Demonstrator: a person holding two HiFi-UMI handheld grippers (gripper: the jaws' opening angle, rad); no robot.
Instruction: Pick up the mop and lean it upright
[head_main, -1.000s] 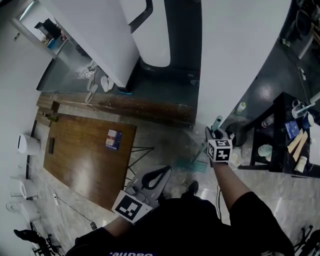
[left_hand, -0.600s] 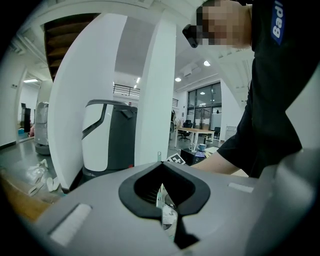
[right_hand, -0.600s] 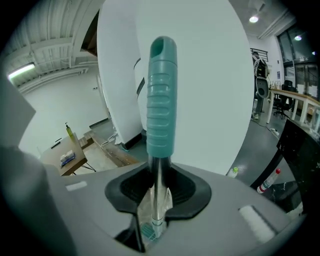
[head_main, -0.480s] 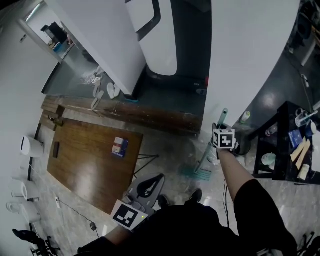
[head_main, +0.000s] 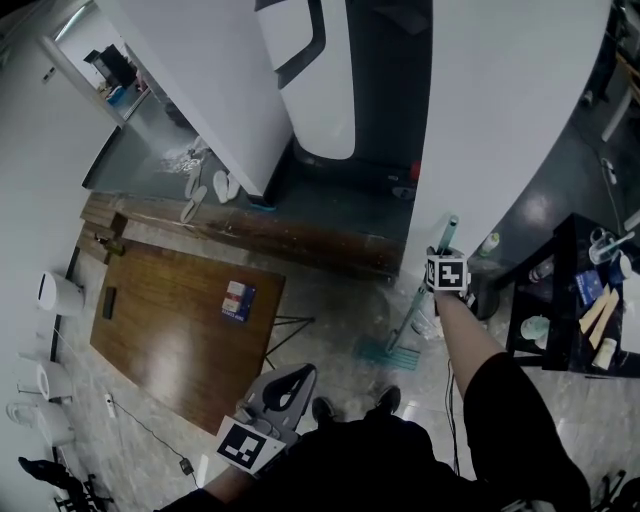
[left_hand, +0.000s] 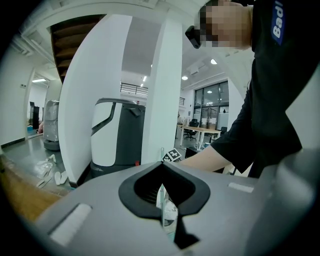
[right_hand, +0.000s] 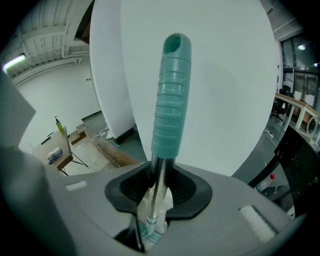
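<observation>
The mop has a teal ribbed grip (right_hand: 171, 95) and a metal shaft (head_main: 415, 305). Its teal head (head_main: 383, 352) rests on the floor and the shaft stands steeply, with the top close to the white curved wall (head_main: 510, 110). My right gripper (head_main: 447, 272) is shut on the shaft just below the grip, which shows between its pads in the right gripper view (right_hand: 156, 192). My left gripper (head_main: 283, 388) hangs low near my body, shut and empty. In the left gripper view (left_hand: 161, 165) the distant mop shaft (left_hand: 161, 151) rises behind it.
A wooden table (head_main: 170, 325) carrying a small box (head_main: 234, 300) stands to the left. A white and black machine (head_main: 315, 80) stands by the back wall. A black cart (head_main: 575, 290) with bottles and cups is close on the right. A bottle (head_main: 489, 243) stands by the wall's foot.
My right gripper has carried the mop's top up and toward the white wall, so the shaft stands steeper. My left gripper has dropped lower in the head view.
</observation>
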